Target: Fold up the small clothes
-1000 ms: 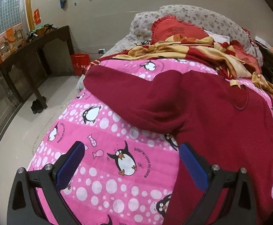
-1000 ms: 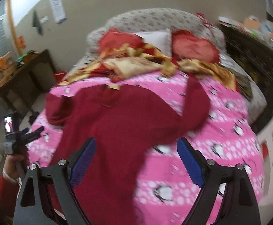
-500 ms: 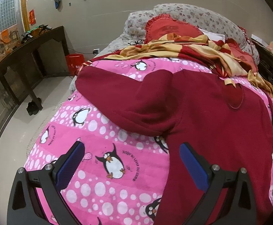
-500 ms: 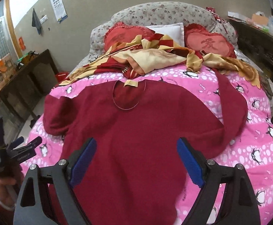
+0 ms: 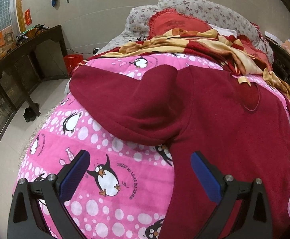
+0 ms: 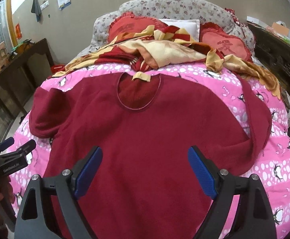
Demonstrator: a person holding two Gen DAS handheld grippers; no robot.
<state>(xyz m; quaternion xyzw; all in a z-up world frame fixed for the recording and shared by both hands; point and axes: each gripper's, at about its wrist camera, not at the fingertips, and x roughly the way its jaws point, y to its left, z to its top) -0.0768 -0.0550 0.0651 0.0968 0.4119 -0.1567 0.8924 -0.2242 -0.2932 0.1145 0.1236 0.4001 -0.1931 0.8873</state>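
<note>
Even, soft indoor light, sharp focus throughout, strong fisheye bending and dark vignetted corners.

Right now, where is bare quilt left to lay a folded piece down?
Bare pink quilt lies below the sweater's left sleeve, under the open left gripper; another patch is beyond the right sleeve. The headboard end is crowded with blanket and pillows.

Both wrist cameras are looking forward along the bed toward the headboard, low and close over the dark red fleece sweater (image 6: 145,139). The left view is sitting over the pink penguin-print quilt (image 5: 105,209) at the sweater's left sleeve; the right view is facing the sweater squarely. Both are sharing the sweater, quilt and red heart-shaped pillows (image 6: 129,26).
</note>
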